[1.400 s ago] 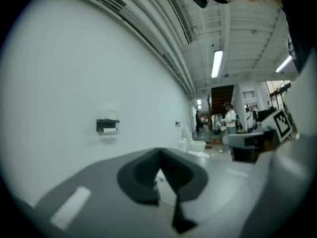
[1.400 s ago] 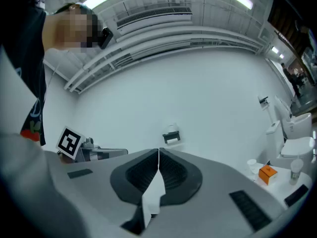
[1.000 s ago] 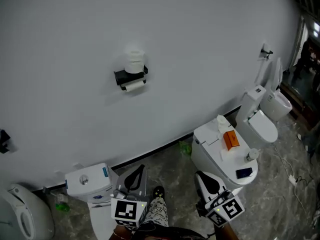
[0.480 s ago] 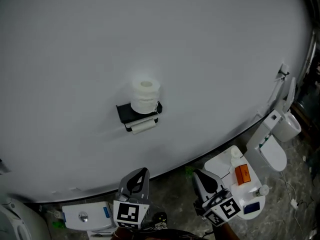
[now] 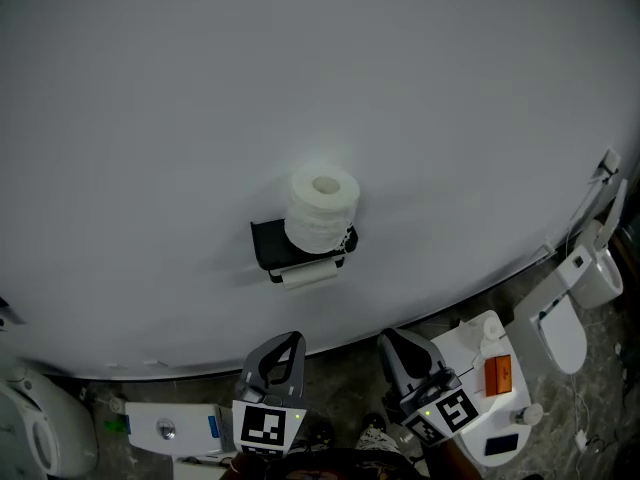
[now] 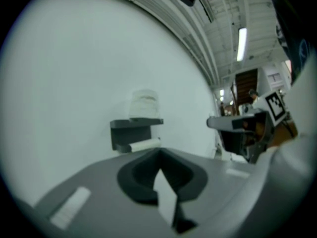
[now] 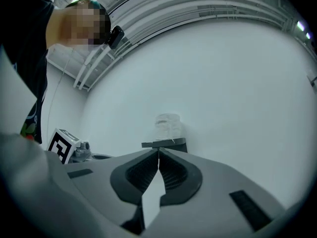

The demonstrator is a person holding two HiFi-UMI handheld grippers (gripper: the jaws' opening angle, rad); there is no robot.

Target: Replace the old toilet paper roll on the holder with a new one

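A black holder is fixed to the white wall. A full white roll stands upright on its top shelf. Under the shelf a thin, nearly used-up roll lies on the bar. The same holder with the full roll and the thin roll shows in the left gripper view, and the holder with the roll in the right gripper view. My left gripper and right gripper are both shut and empty, side by side below the holder, short of it.
A toilet tank with an orange box and a dark object on its lid stands at the lower right. Another tank is at the lower left. Further toilets line the wall to the right.
The holder and rolls have grown larger and shifted down-right in the head view as I come closer to the wall. Both grippers stayed shut and advanced toward the holder.
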